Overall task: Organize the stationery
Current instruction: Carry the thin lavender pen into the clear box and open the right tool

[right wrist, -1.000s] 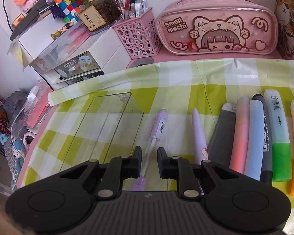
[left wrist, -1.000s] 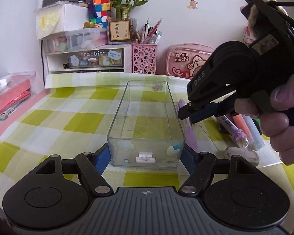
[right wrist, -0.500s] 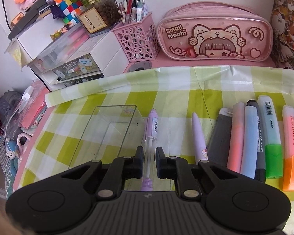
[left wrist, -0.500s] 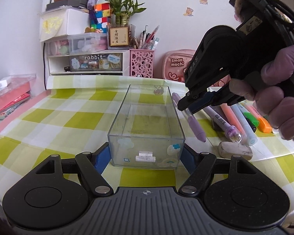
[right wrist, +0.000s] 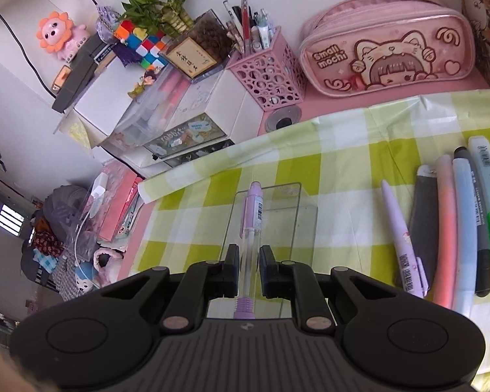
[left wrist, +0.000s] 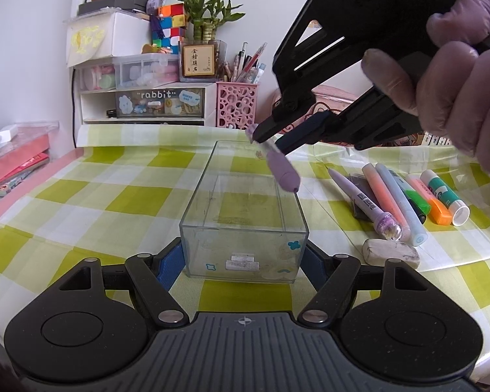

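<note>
R gripper point(right wrist: 247, 269) clamped on purple pen point(right wrist: 252, 228) at its clear mid-barrel, pen held in air over far end of clear box point(left wrist: 245, 215). L gripper point(left wrist: 243, 261) grips box's near end. Pen likely light, stiff, slick plastic; mid-barrel hold looks secure.

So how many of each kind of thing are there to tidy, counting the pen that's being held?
Purple pens: 2, the held pen and the loose pen
Markers: 3, pink marker, blue marker, black marker
Highlighters: 2, green highlighter, orange highlighter
Glue stick: 1
Eraser: 1
Flat grey thing: 1
Total: 10
</note>
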A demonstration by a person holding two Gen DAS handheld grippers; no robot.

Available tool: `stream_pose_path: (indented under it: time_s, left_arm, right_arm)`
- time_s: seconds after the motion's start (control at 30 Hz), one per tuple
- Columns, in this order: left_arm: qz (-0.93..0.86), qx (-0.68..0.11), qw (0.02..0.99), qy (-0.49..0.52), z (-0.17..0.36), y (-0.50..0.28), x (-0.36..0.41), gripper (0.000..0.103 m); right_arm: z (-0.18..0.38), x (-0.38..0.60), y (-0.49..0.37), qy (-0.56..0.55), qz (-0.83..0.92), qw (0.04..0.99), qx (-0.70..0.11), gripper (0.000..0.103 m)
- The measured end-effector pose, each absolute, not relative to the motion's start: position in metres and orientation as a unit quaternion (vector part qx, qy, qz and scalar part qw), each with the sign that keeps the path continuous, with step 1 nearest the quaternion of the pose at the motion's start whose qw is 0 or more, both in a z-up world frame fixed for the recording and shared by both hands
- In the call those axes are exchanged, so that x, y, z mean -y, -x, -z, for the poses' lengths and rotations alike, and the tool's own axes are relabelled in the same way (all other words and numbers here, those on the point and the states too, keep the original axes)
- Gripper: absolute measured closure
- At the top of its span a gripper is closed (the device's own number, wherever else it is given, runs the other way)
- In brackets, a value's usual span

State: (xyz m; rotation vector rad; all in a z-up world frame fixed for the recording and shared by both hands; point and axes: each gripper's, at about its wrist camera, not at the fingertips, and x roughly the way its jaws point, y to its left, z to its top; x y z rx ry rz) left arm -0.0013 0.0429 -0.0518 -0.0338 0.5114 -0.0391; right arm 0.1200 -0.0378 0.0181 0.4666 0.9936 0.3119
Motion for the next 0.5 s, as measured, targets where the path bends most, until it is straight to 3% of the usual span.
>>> stream_pose_path:
  time_s: [0.5]
  left_arm:
    - [0.03, -0.252, 0.967, 0.028, 0.051, 0.003, -0.046, 0.03]
  right_arm:
    - [0.009, 0.014, -0.138, -0.243, -0.112, 0.821, -0.504, 0.087]
